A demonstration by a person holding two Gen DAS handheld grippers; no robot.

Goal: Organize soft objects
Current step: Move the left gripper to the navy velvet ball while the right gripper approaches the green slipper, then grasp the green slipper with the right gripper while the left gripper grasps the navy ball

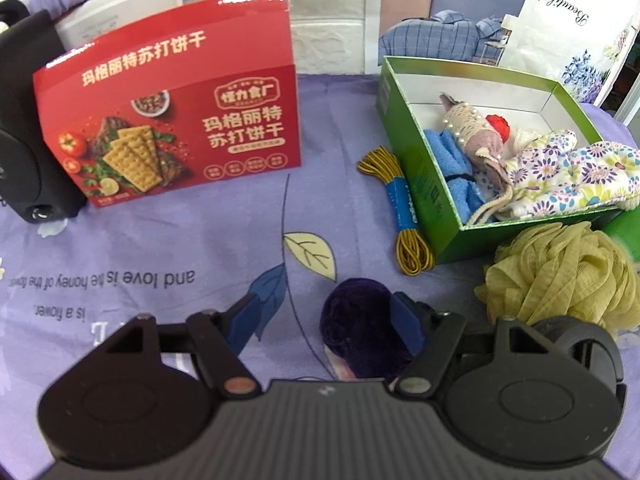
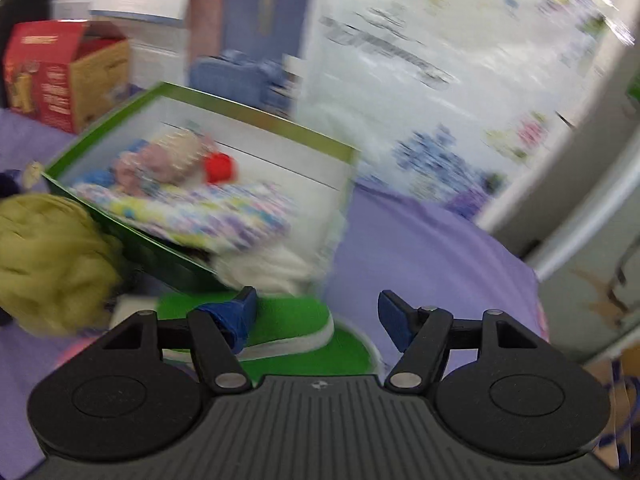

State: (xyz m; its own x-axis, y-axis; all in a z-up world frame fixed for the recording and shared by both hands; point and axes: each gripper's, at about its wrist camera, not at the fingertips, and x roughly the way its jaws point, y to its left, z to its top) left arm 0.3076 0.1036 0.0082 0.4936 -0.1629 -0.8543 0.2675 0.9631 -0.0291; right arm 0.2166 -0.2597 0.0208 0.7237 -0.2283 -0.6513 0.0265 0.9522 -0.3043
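A green box on the purple cloth holds a floral oven mitt, a blue towel, a lace-wrapped pink cloth and a red item. A yellow-green bath pouf lies in front of the box. A yellow cord bundle lies left of it. My left gripper is open, with a dark purple velvet scrunchie between its fingers on the cloth. My right gripper is open and empty, right of the pouf and in front of the box; this view is blurred.
A red cracker box stands at the back left beside a black device. A green-and-white flat object lies under my right gripper. Printed bags and bedding pictures stand behind the cloth. A wall or door edge is at the far right.
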